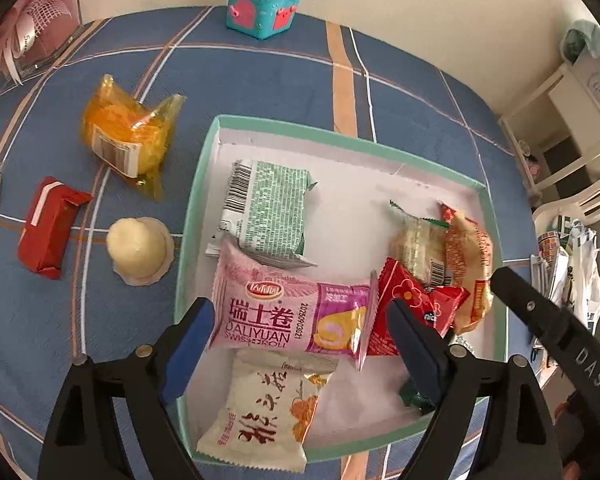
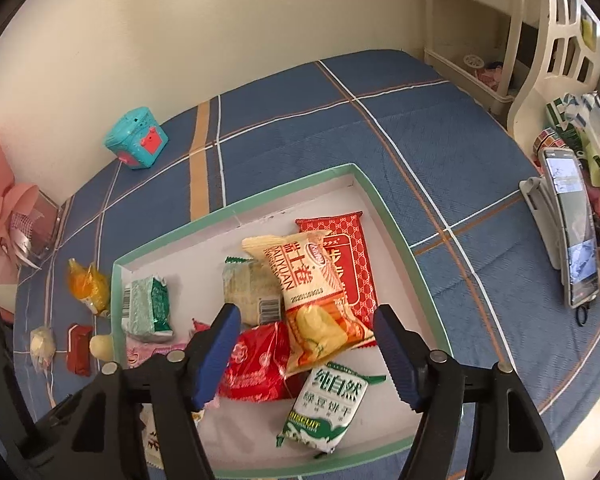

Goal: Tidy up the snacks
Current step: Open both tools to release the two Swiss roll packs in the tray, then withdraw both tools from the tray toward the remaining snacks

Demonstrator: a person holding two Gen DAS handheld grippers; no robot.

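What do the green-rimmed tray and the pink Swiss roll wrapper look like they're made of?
The tray looks like thin cardboard: matte white inside, pale green rim, sharp folded corners. The pink Swiss roll wrapper looks like glossy printed plastic film: it catches light, puffs around the cake, and has crimped, serrated end seals. Whether it is foil-lined cannot be told.
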